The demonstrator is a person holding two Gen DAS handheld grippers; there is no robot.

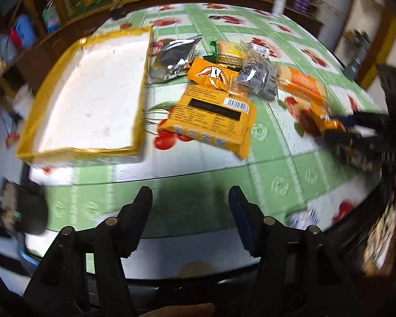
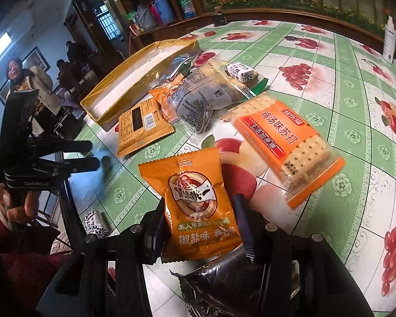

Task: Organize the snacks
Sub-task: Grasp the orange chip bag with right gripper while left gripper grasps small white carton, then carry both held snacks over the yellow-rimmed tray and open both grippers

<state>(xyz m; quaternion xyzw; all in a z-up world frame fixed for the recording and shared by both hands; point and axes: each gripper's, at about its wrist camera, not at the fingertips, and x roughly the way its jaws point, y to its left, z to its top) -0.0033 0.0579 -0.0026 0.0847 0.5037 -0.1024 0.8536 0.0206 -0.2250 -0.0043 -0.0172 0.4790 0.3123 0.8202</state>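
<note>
Green checked oilcloth with printed fruit covers the table (image 2: 330,84), the biggest thing in both views. On its far left part lies a shallow box (image 1: 92,100) with a white floor and yellow taped walls, holding nothing that can be seen. Just beside the box's right wall the snacks lie in a loose heap: a silver foil bag (image 1: 171,58) nearest the box, a flat orange packet (image 1: 211,116) turned barcode-up in front of it, and a clear wrapper with dark contents (image 2: 198,103) resting partly on a smaller orange pack (image 1: 211,75). To the right of the heap, and apart from it, a cracker packet (image 2: 285,142) with an orange band lies flat on the cloth. A small patterned white block (image 2: 241,71) sits behind the heap, and a white bottle (image 2: 390,42) stands at the table's far edge.

The right gripper (image 2: 200,227) is clamped on an orange snack pouch (image 2: 195,200), its fingers pressing the pouch's lower half from both sides, near the table's front edge and well apart from the box. A dark foil bag (image 2: 224,285) lies under that gripper. The left gripper (image 1: 190,203) hangs over the near edge of the table with its fingers spread and nothing between them
</note>
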